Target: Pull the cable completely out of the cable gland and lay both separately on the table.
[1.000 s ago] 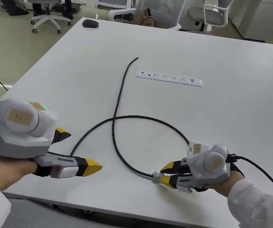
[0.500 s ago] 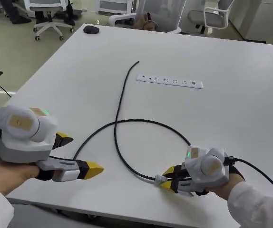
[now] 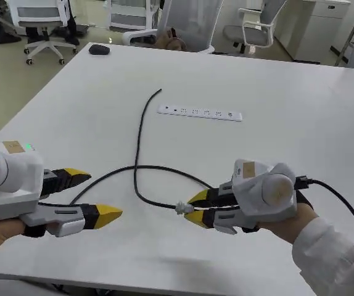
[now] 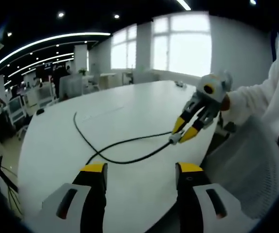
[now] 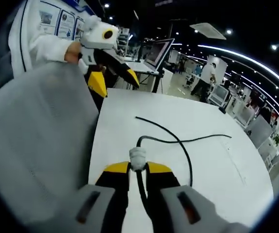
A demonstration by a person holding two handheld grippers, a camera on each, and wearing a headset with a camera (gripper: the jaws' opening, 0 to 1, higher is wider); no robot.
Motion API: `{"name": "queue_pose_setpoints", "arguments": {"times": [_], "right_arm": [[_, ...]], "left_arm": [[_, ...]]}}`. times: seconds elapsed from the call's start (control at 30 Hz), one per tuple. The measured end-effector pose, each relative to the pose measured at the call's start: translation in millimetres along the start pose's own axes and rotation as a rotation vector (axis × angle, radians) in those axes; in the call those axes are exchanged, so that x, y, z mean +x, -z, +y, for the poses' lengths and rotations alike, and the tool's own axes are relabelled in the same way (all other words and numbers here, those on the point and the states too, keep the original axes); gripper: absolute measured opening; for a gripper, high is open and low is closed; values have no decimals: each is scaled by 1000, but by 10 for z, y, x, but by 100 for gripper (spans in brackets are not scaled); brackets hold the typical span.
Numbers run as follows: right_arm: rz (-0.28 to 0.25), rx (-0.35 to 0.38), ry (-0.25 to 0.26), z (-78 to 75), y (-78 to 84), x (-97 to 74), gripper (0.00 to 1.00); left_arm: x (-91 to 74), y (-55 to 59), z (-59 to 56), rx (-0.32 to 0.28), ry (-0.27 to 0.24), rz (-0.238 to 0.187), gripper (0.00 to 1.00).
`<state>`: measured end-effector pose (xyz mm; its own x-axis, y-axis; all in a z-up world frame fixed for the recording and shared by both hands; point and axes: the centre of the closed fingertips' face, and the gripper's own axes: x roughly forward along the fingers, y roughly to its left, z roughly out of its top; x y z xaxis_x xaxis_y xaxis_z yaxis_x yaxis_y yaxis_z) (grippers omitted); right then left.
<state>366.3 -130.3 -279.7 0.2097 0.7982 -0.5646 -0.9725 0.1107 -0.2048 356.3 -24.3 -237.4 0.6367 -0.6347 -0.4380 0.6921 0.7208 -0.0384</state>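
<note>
A long black cable (image 3: 139, 132) lies in a loop across the white table (image 3: 275, 111). Its near end carries a small white cable gland (image 3: 181, 208), held just above the table. My right gripper (image 3: 195, 208) is shut on the cable right behind the gland (image 5: 138, 158), which sticks out past the yellow jaw tips. My left gripper (image 3: 94, 194) hovers open at the near left, a hand's width from the gland, with nothing between its fingers. From the left gripper view, the gland (image 4: 172, 140) and the right gripper (image 4: 185, 128) are ahead to the right.
A white power strip (image 3: 200, 113) lies beyond the cable's far end. A dark mouse (image 3: 98, 50) sits at the table's far left corner. Office chairs (image 3: 41, 18) stand behind the table. The table's near edge runs just below both grippers.
My right gripper has lifted the gland end off the table and carried it left, drawing the cable loop tighter. The left gripper stays open at the near left.
</note>
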Motion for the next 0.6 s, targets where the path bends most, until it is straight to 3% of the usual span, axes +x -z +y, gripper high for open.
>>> {"name": "queue_pose_setpoints", "arguments": {"times": [0.2, 0.33, 0.6], "right_arm": [[-81, -90, 4, 53, -408, -143, 10], [-163, -127, -7, 107, -682, -282, 9], [-286, -167, -30, 211, -1050, -564, 10]], "left_arm": [[48, -339, -330, 92, 151, -86, 47], [74, -484, -471, 168, 229, -127, 44], [-29, -810, -694, 198, 365, -247, 38]]}}
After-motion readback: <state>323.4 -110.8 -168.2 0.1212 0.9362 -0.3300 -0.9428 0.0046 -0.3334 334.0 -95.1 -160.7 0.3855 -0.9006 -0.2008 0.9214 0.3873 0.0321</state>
